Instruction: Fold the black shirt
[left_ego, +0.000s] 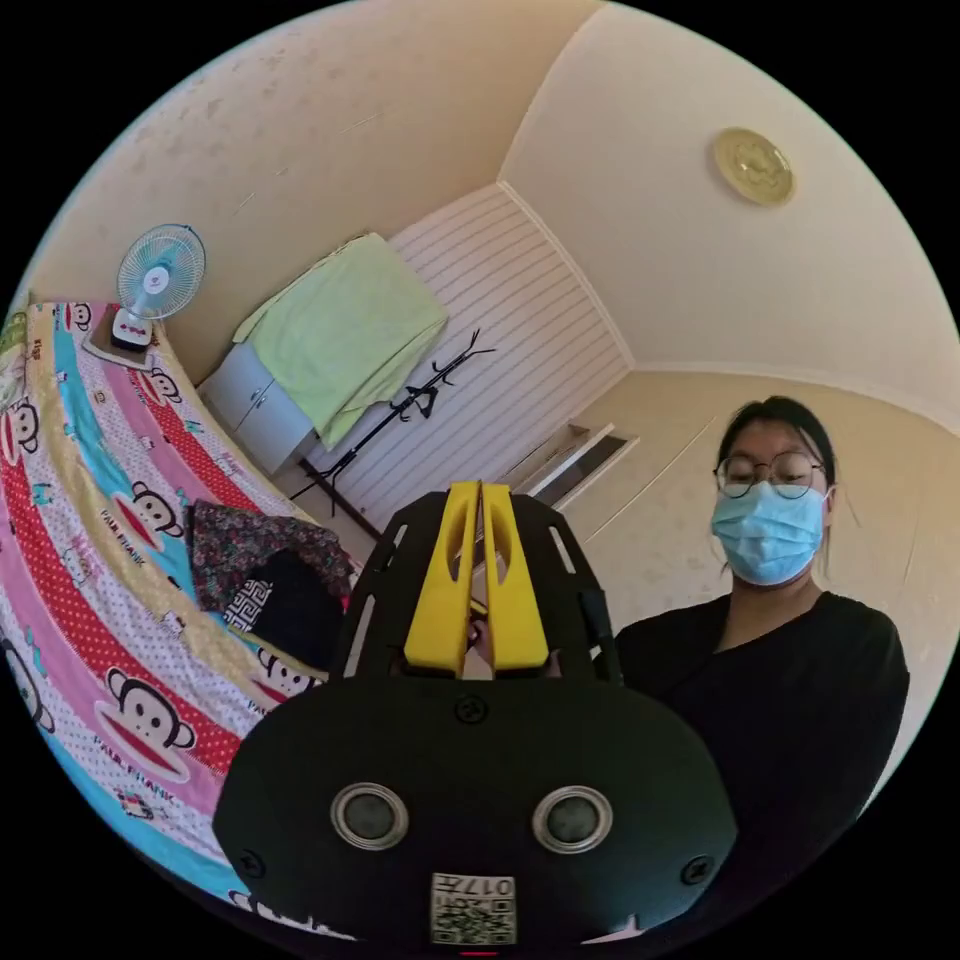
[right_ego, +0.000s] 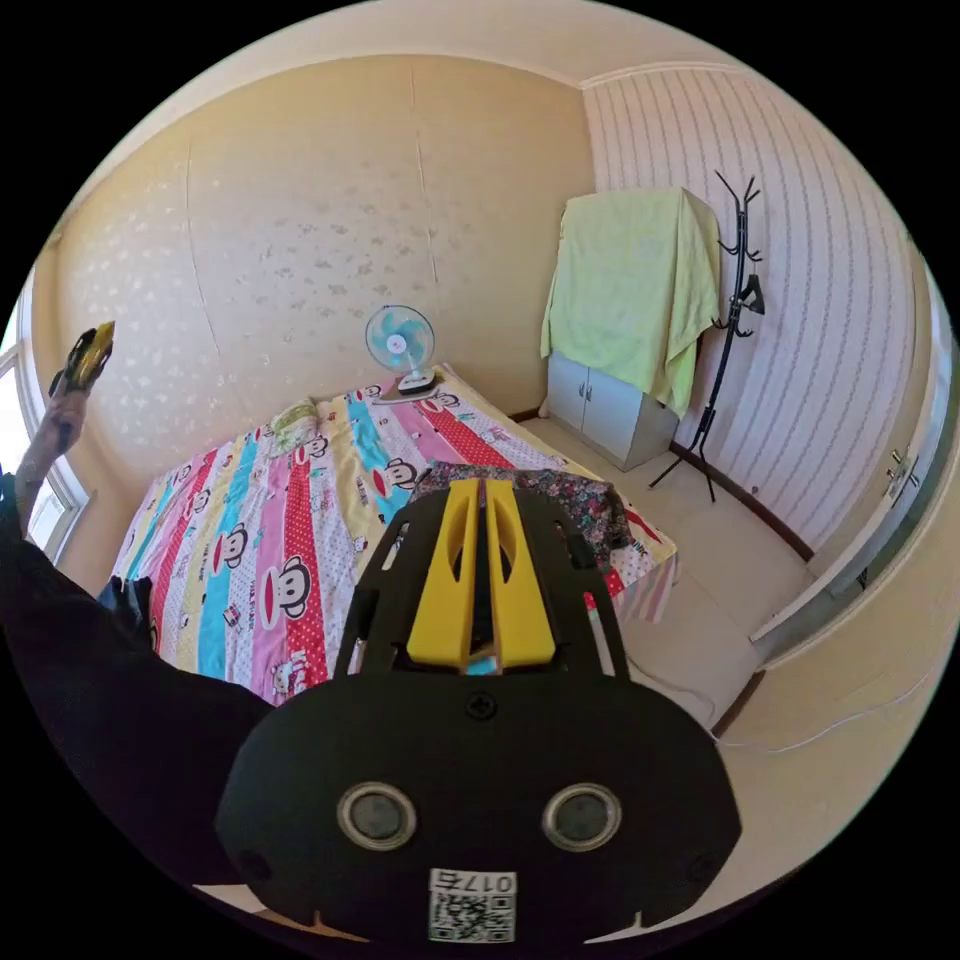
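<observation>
From my left gripper (left_ego: 480, 490), jaws pressed together on nothing, I look up at a person in a black top (left_ego: 790, 700) at 3 o'clock, under a round ceiling fitting (left_ego: 753, 166) at 1 o'clock. At 9 o'clock runs the bed (left_ego: 90, 560) with its striped cartoon-monkey cover; a pile of clothes (left_ego: 265, 575) lies on its near edge, a floral piece over what may be the black shirt (left_ego: 295, 610), though I cannot tell for sure.

My right gripper (right_ego: 482, 487), its jaws likewise touching and empty, points down across the bed (right_ego: 260, 560). Here the floral pile (right_ego: 590, 505) sits just behind the jaw tips near the bed's corner, and the dark cloth beneath is hidden by the gripper body. This view takes in the floor, and the left gripper (right_ego: 88, 355) raised high at 9 o'clock in the person's hand (right_ego: 55, 420).

Both views catch the small fan (right_ego: 400, 345) at the head of the bed, the green sheet (right_ego: 625, 285) draped over a grey cabinet (right_ego: 610, 410), and the black coat stand (right_ego: 730, 330) beside it.
</observation>
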